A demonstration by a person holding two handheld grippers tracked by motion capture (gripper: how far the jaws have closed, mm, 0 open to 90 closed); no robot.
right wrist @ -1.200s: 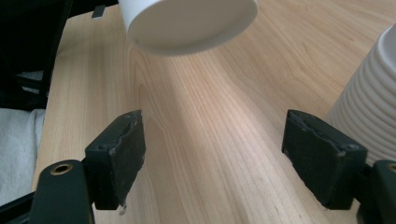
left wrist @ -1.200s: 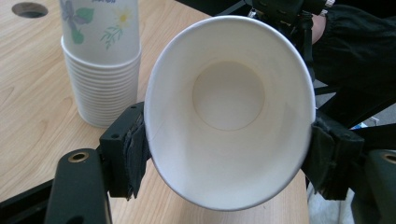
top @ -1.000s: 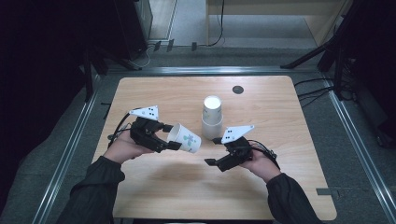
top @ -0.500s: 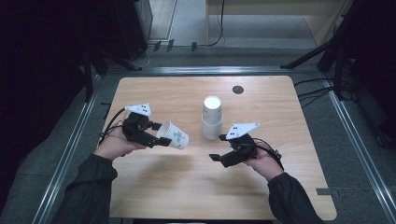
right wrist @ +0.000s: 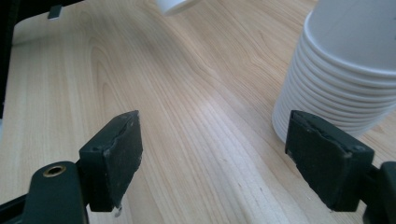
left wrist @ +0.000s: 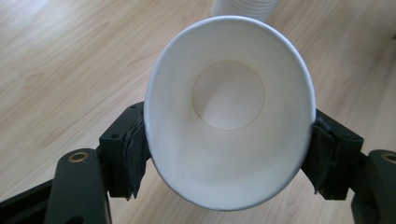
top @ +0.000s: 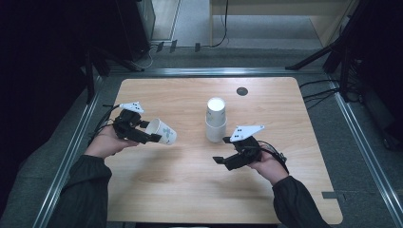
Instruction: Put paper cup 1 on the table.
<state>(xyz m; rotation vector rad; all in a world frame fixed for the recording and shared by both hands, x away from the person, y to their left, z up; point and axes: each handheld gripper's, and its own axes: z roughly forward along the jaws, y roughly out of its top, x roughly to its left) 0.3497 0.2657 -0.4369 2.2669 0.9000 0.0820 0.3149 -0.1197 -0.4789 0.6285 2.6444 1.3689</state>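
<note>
My left gripper (top: 153,137) is shut on a white paper cup (top: 162,131), held on its side above the left part of the wooden table (top: 180,190). In the left gripper view the cup (left wrist: 229,112) faces the camera with its mouth, squeezed oval between the two pads (left wrist: 135,149). A stack of upside-down white cups (top: 216,119) stands at the table's middle. My right gripper (top: 219,160) hovers just in front of that stack, open and empty. In the right gripper view the stack (right wrist: 348,70) rises just beyond the right jaw, and the held cup's bottom (right wrist: 173,5) peeks in at the top.
A small dark round spot (top: 242,90) lies on the table behind the stack. Metal rails (top: 71,152) run along the table's sides, with cables and stand legs on the floor beyond. The person's dark sleeves come in from the bottom.
The left gripper has carried the held cup leftward, away from the stack. The right gripper has stayed where it was.
</note>
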